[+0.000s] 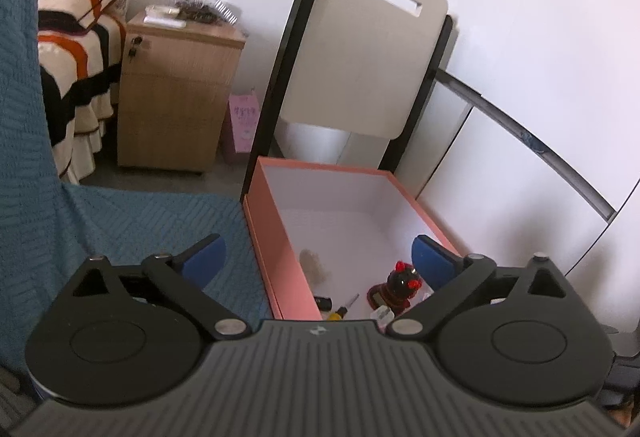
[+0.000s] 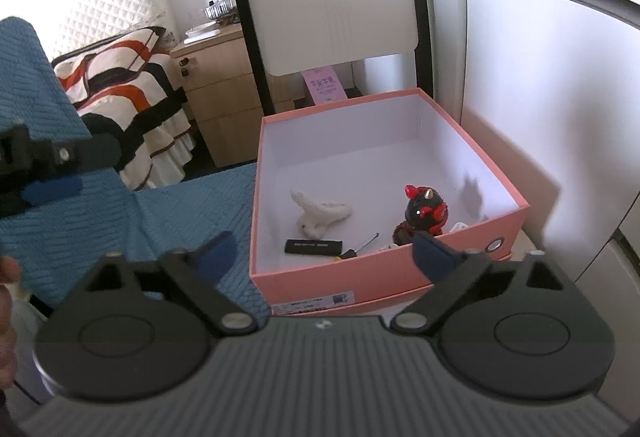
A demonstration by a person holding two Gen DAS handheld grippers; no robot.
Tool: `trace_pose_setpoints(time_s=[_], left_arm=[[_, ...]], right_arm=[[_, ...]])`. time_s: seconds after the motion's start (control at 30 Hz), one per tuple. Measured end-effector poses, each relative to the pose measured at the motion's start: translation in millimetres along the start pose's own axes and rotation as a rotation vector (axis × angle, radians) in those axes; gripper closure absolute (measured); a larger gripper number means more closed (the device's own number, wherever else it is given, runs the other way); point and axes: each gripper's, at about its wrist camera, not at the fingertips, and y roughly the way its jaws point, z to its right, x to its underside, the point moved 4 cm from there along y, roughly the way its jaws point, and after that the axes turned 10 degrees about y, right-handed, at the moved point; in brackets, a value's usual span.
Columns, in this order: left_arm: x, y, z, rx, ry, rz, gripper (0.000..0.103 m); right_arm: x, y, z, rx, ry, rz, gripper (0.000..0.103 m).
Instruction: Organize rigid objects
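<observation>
With both my left gripper (image 1: 318,261) and right gripper (image 2: 324,253) spread wide and empty, the glossy black-and-red figurine (image 2: 424,213) stands near the front wall of the pink cardboard box (image 2: 360,273), so I should back out without clipping its rim.

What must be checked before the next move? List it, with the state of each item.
1. Left gripper open and holding nothing: ok.
2. Right gripper open and holding nothing: ok.
3. Pink box standing upright with its top open: ok.
4. Items lying inside the box, namely the black and red figurine, white piece, black stick and small screwdriver: ok.
5. Free floor left in the box for more items: ok, the far half is bare.
6. Further objects waiting outside the box: cannot tell, only the blue cloth beside it shows, with nothing on its visible part.
</observation>
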Motion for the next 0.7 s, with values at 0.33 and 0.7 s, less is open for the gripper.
trace_pose_setpoints(time_s=[0.33,0.7], left_arm=[[4.3,7.1,-1.3,-0.031,-0.005,-0.042,0.0],[7.5,11.7,-0.4,-0.032,-0.001,-0.057,0.0]], right_arm=[[3.2,3.4,0.2,0.012,0.002,-0.025,0.005],[6.6,6.9,2.9,0.018,0.019,-0.044,0.0]])
